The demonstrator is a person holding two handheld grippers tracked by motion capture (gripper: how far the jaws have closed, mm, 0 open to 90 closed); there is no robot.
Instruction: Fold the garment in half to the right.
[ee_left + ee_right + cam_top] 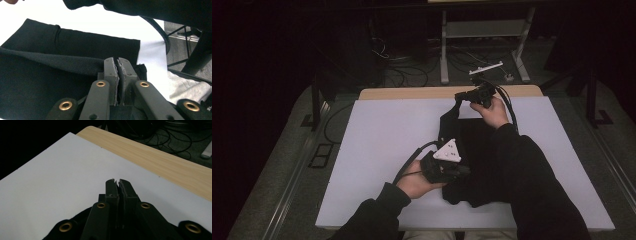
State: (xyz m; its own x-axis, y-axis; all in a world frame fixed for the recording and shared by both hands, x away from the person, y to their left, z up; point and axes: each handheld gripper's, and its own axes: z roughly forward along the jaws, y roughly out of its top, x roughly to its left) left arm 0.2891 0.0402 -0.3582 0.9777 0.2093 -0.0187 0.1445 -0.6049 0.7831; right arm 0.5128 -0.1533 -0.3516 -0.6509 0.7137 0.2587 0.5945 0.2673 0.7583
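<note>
Matt black knit cloth [50,82], smooth white tabletop [382,145]

Counting what is here: one black garment [472,160] lies on the desk [377,150], and there is just one desk, with one white sheet [362,190] covering most of its top. Two grippers are in play, the left gripper [464,170] and the right gripper [458,96], one in each of the person's two hands, each with two black jaws pressed together. One grey three-cornered plate [448,151] sits on the left one. Two dark sleeves [532,175] reach in.
</note>
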